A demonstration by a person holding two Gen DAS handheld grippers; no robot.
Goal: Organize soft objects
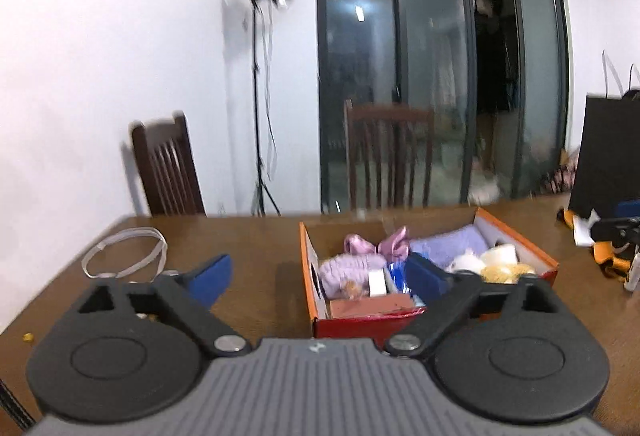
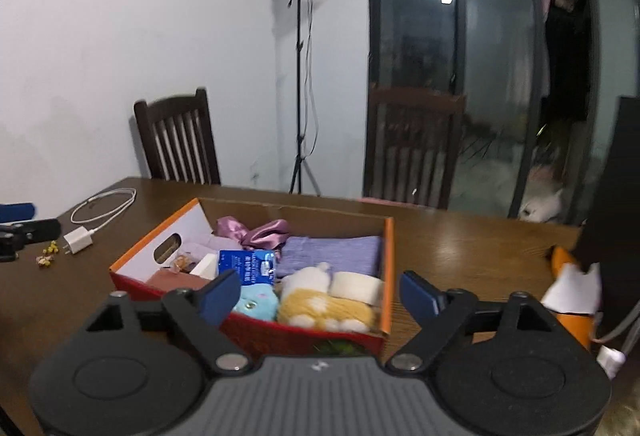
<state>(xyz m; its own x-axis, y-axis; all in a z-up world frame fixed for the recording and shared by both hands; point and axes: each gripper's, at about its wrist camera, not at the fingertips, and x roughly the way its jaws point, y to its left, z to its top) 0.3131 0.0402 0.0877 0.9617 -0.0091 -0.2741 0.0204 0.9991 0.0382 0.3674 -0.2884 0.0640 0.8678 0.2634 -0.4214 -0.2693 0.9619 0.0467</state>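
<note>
An orange and red cardboard box [image 1: 308, 260] [image 2: 387, 260] stands on the brown table. Inside lie a folded purple towel [image 2: 332, 254] [image 1: 448, 246], a pink satin bow [image 2: 260, 232] [image 1: 390, 242], a yellow and white plush [image 2: 320, 306] [image 1: 502, 268], a teal plush [image 2: 258, 302], a blue tissue pack [image 2: 250, 266] and a lilac knitted piece [image 1: 352, 266]. My left gripper [image 1: 320, 276] is open in front of the box, nothing between its blue fingers. My right gripper [image 2: 318, 294] is open too, its fingers either side of the box's near right corner and holding nothing.
A white charger with its cable [image 2: 90, 232] and small yellow bits [image 2: 48, 254] lie at the table's left. A white cable loop [image 1: 126, 252] lies left. Orange items [image 2: 568, 300] and a black bag [image 1: 608, 152] sit at the right. Two dark wooden chairs [image 2: 176, 138] [image 1: 390, 156] stand behind the table.
</note>
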